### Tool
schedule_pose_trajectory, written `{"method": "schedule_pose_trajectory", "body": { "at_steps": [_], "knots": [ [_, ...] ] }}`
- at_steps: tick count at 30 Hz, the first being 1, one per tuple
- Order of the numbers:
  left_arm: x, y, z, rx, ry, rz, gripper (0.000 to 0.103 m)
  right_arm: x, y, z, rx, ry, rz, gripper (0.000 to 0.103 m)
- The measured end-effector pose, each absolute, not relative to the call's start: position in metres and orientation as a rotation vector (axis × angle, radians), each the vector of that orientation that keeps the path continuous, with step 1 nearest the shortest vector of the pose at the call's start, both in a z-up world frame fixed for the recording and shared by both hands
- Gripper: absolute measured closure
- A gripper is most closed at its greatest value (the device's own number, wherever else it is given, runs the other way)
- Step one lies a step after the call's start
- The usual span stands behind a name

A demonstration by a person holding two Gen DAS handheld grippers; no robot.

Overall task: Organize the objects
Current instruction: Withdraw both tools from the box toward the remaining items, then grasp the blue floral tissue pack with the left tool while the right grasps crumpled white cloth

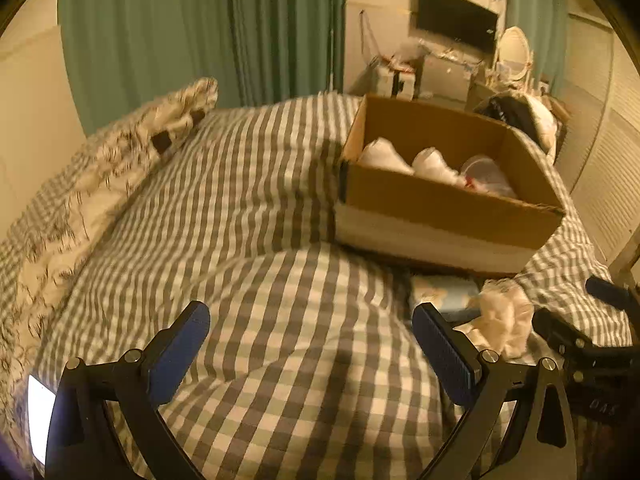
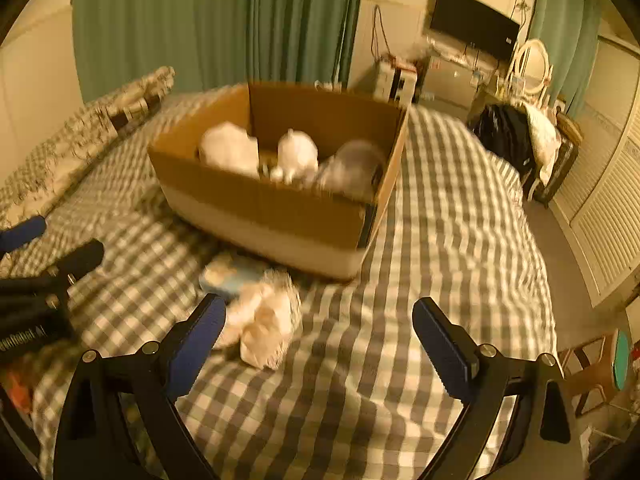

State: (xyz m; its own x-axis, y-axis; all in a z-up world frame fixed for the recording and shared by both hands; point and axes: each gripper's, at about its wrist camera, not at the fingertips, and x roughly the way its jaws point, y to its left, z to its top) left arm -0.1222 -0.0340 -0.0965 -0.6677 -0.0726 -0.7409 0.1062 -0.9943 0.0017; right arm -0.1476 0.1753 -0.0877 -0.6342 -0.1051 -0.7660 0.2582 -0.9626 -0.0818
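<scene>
A: So, what is the bedding like?

B: Soft and rumpled, a grey-and-white checked cover [image 1: 256,184] with rounded folds. A patterned pillow [image 1: 120,152] lies along the far left side, below green curtains [image 1: 180,28].

A: And the box?

B: Plain brown cardboard box [image 2: 280,204], open-topped, with a pale band round its base, sitting on the cover. Inside are two white crumpled bundles [image 2: 230,148] and a clear roundish container [image 2: 354,168], side by side.

A: Anything still outside it?

B: A fluffy cream plush toy [image 2: 264,320] lies on the cover just in front of the box, touching a flat pale-blue packet [image 2: 236,276]. Both are blurred.

A: The grippers?

B: The left gripper [image 1: 310,344] has its blue ribbed pads spread wide over bare cover, holding nothing. The right gripper [image 2: 318,340] is spread just as wide and empty, its left pad close beside the plush toy.

A: Beyond the bed?

B: A dark wall screen [image 2: 474,26], an oval white mirror [image 2: 532,66], a cluttered chair [image 2: 520,136] and louvred doors [image 2: 612,208].
</scene>
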Motion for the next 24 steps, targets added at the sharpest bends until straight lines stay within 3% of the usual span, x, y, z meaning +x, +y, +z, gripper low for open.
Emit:
{"method": "schedule_pose_trajectory", "body": {
  "at_steps": [4,9,11,14,24],
  "knots": [
    [-0.124,-0.032,-0.105,1.279,0.057,-2.765,0.0,-0.154,0.17,-0.102,1.265,0.263,-2.603,0.012],
    [-0.122,-0.028,-0.108,1.289,0.037,-2.76,0.0,-0.169,0.158,-0.126,1.361,0.236,-2.458,0.043],
    [-0.123,-0.027,-0.108,1.292,0.033,-2.756,0.0,-0.172,0.155,-0.133,1.385,0.242,-2.429,0.069],
    [-0.123,-0.026,-0.109,1.3,0.026,-2.75,0.0,-0.168,0.155,-0.133,1.372,0.262,-2.449,0.092],
    [-0.134,0.017,-0.104,1.352,-0.064,-2.828,0.0,-0.144,0.187,-0.075,1.153,0.245,-2.697,0.096]
  ]
}}
